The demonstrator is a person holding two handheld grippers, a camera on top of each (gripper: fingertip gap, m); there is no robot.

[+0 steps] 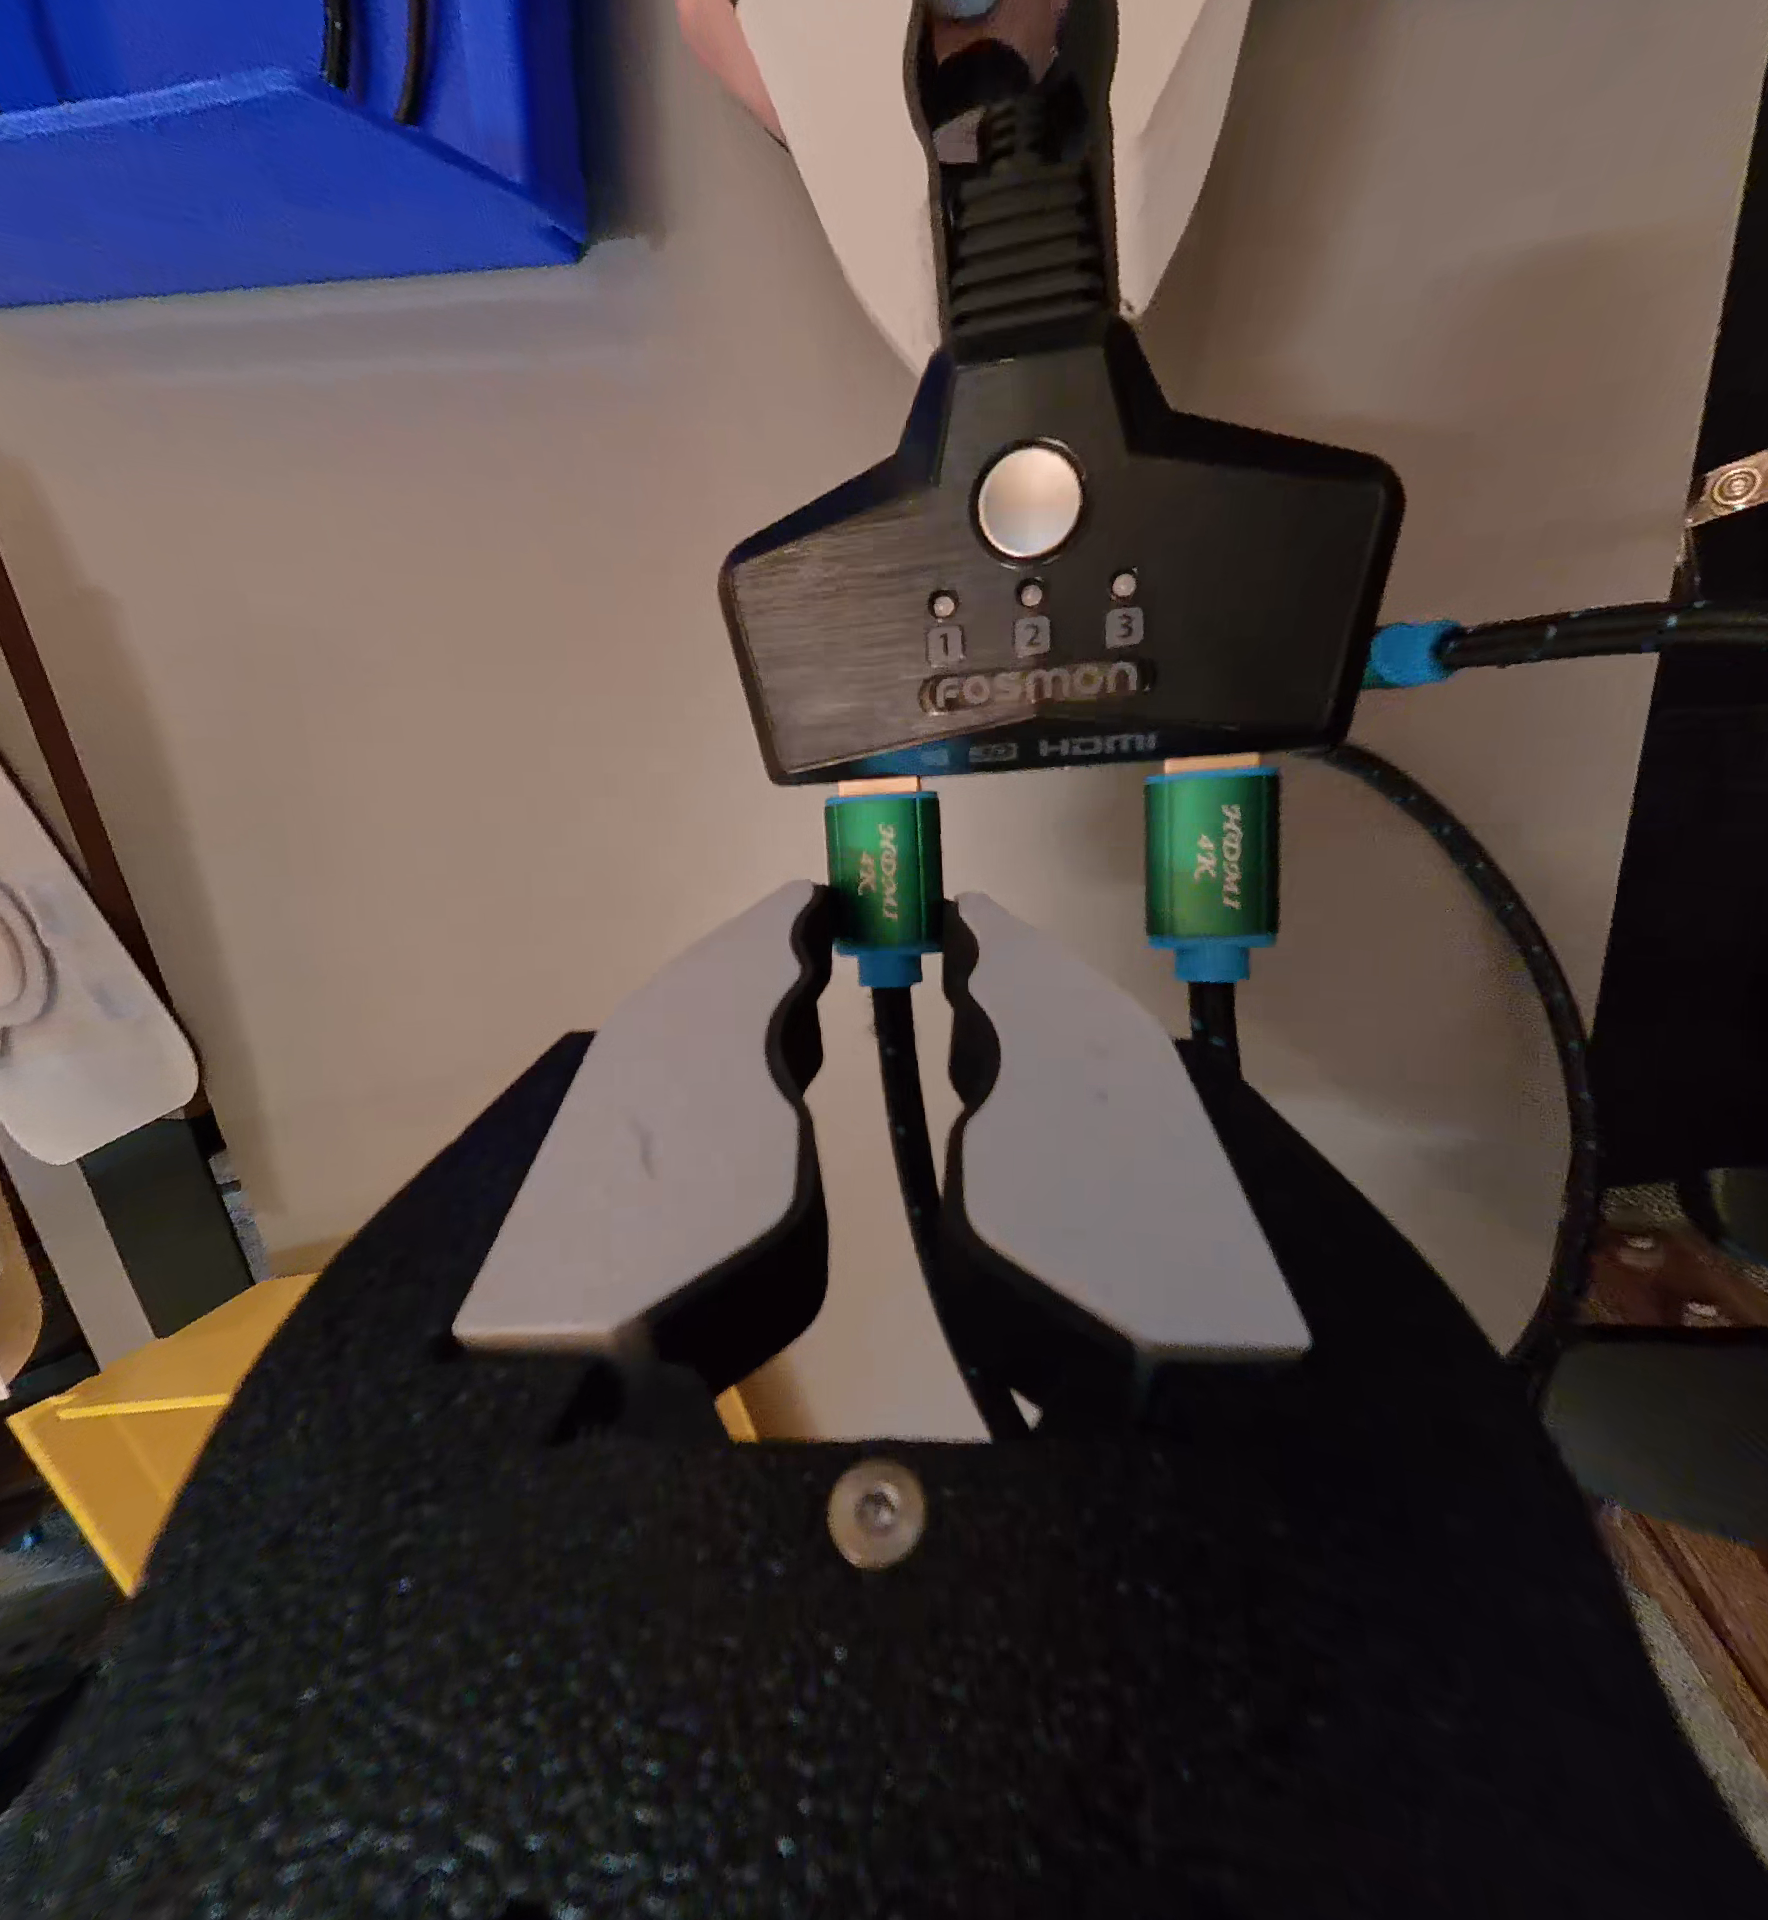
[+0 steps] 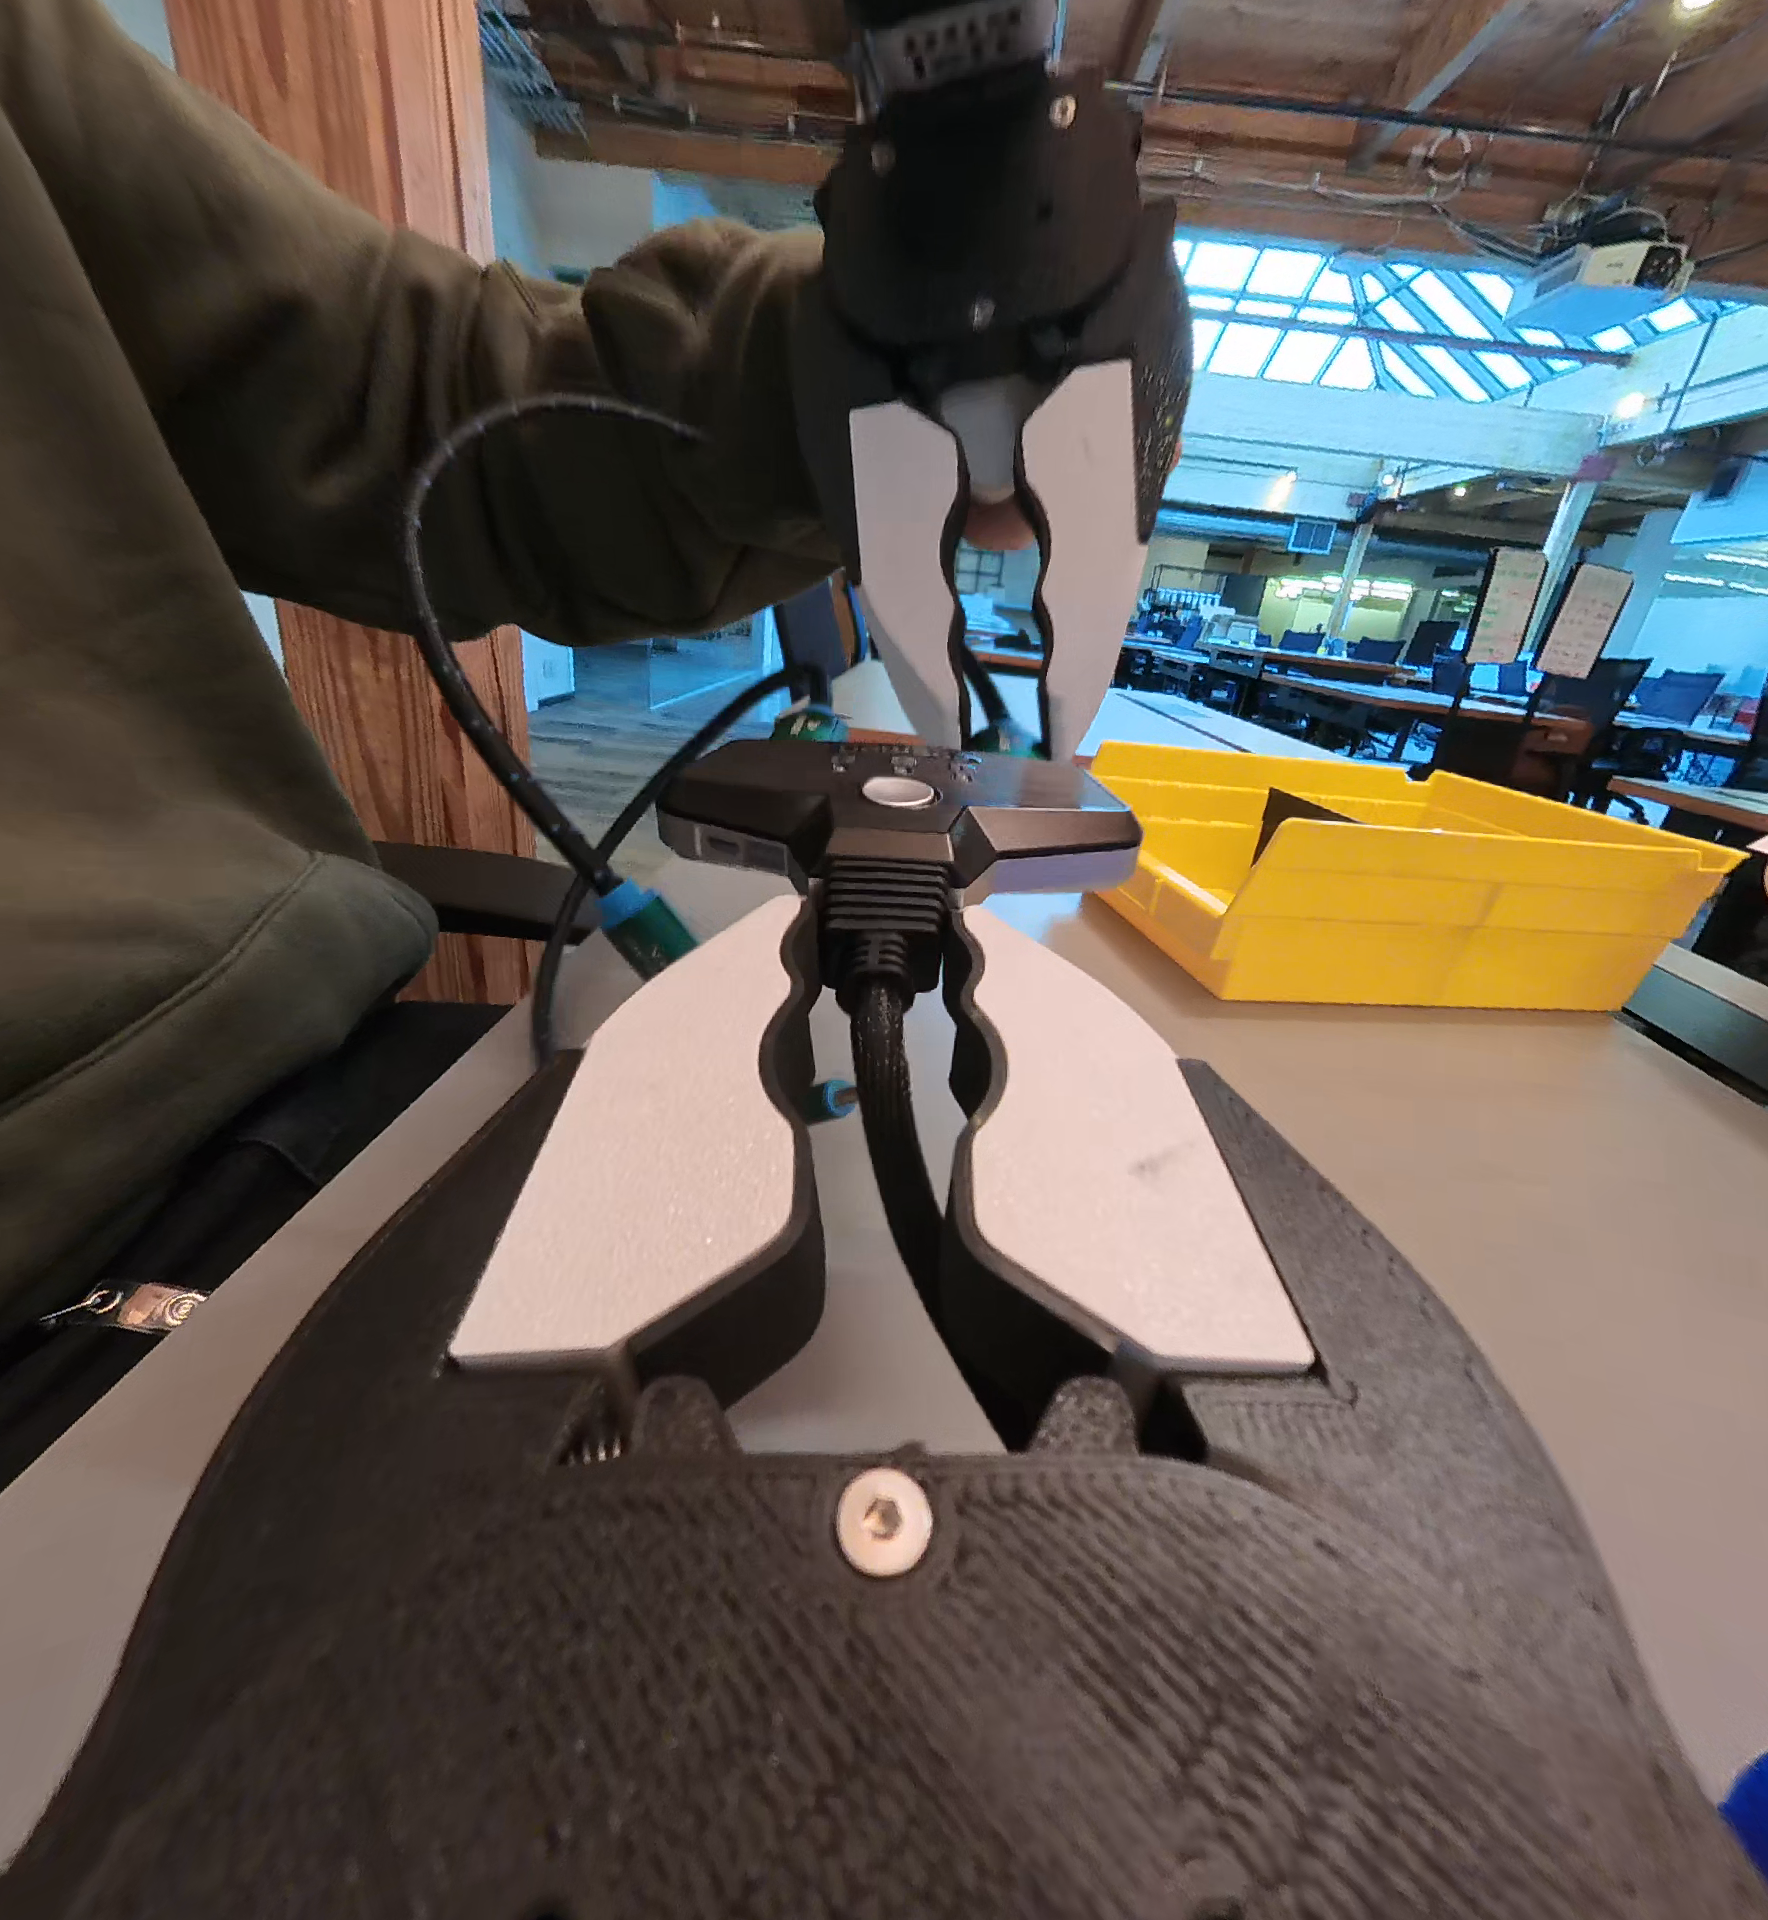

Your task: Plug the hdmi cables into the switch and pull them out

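The black HDMI switch (image 1: 1056, 582) is held above the table, with its silver button on top. My right gripper (image 2: 880, 925) is shut on the ribbed cable neck (image 2: 885, 899) behind the switch (image 2: 901, 810). My left gripper (image 1: 880, 920) is shut on a green HDMI plug (image 1: 878, 847), whose gold tip sits at the switch's left front port. A second green plug (image 1: 1212, 868) sits in the right front port. A third cable's blue collar (image 1: 1415, 655) shows at the switch's right side; I cannot tell if it is plugged in.
A yellow bin (image 2: 1379, 883) stands on the grey table (image 2: 1482, 1195) to the right. A blue bin (image 1: 236, 156) is at the far left. A person's olive sleeve (image 2: 236, 416) and a wooden post (image 2: 371, 156) are close on the left. Braided cables (image 1: 1545, 987) loop beside the switch.
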